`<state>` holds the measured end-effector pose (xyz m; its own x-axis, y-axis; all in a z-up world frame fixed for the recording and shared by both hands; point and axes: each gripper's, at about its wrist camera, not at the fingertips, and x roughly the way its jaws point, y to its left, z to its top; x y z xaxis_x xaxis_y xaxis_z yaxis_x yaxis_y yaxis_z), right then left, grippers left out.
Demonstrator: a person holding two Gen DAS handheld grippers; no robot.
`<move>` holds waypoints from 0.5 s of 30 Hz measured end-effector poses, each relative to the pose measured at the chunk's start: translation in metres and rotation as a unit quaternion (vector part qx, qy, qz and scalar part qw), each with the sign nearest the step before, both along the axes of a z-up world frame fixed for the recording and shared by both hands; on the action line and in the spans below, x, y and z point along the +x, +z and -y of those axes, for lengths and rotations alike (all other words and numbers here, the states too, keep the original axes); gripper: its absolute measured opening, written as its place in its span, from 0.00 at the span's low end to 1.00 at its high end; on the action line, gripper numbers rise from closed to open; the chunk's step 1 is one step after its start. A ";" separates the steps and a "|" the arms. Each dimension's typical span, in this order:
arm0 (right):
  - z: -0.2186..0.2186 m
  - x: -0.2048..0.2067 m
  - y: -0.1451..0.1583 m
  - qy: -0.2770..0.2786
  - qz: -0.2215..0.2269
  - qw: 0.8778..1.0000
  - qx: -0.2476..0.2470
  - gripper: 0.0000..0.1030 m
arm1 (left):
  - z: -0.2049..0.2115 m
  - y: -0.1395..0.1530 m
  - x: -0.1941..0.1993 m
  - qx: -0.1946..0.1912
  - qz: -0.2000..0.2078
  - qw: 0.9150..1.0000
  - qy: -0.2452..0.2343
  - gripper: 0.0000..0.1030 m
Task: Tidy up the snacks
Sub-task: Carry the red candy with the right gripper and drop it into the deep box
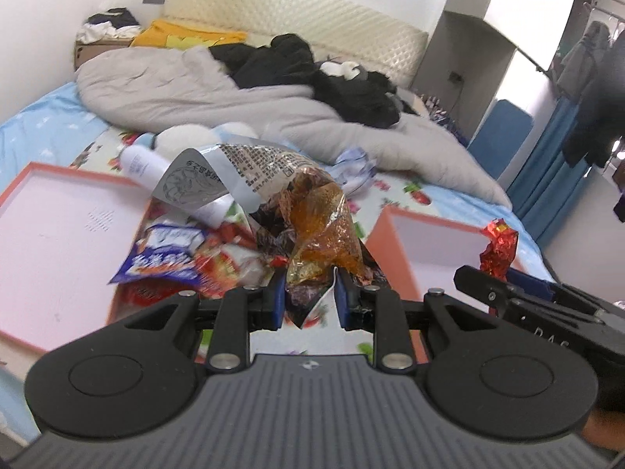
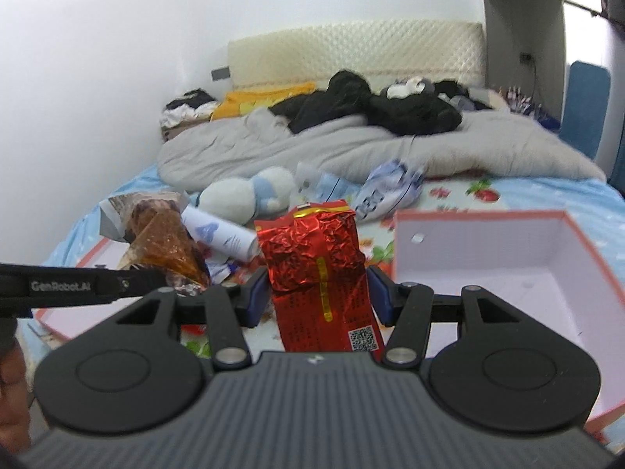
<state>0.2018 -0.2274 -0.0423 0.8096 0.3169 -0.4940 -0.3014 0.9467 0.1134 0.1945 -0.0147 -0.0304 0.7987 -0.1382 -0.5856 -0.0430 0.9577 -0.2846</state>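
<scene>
My left gripper point(image 1: 308, 297) is shut on an amber and silver snack packet point(image 1: 320, 230) and holds it upright above a pile of snack packets point(image 1: 183, 258) on the bed. My right gripper point(image 2: 318, 295) is shut on a red foil packet point(image 2: 318, 269) with a QR code; the same packet shows at the right of the left wrist view point(image 1: 498, 250). The left gripper's packet shows in the right wrist view point(image 2: 164, 242). An orange-rimmed open box point(image 2: 508, 250) lies to the right, its white inside showing. A second orange-rimmed box half point(image 1: 58, 234) lies to the left.
A white bottle point(image 2: 224, 236) and a white and blue plush toy point(image 2: 250, 193) lie behind the snacks. A crumpled blue and white wrapper point(image 2: 386, 189) lies on the patterned sheet. A grey duvet point(image 1: 234, 93) with black clothes fills the back of the bed.
</scene>
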 end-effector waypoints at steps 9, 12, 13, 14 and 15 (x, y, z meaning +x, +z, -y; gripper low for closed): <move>0.045 0.012 0.021 -0.039 0.027 0.999 -0.007 0.54 | 0.055 0.032 0.022 -0.008 0.032 0.999 -0.042 0.28; 0.063 0.015 0.024 -0.051 0.030 0.998 0.001 0.54 | 0.078 0.035 0.032 -0.010 0.035 0.997 -0.061 0.28; 0.070 0.016 0.023 -0.057 0.030 0.998 0.000 0.54 | 0.086 0.034 0.035 -0.010 0.034 0.997 -0.069 0.28; 0.076 0.017 0.022 -0.063 0.031 0.998 -0.005 0.54 | 0.094 0.033 0.039 -0.010 0.033 0.997 -0.076 0.28; 0.080 0.018 0.020 -0.068 0.030 0.997 -0.010 0.54 | 0.103 0.031 0.042 -0.009 0.030 0.996 -0.083 0.28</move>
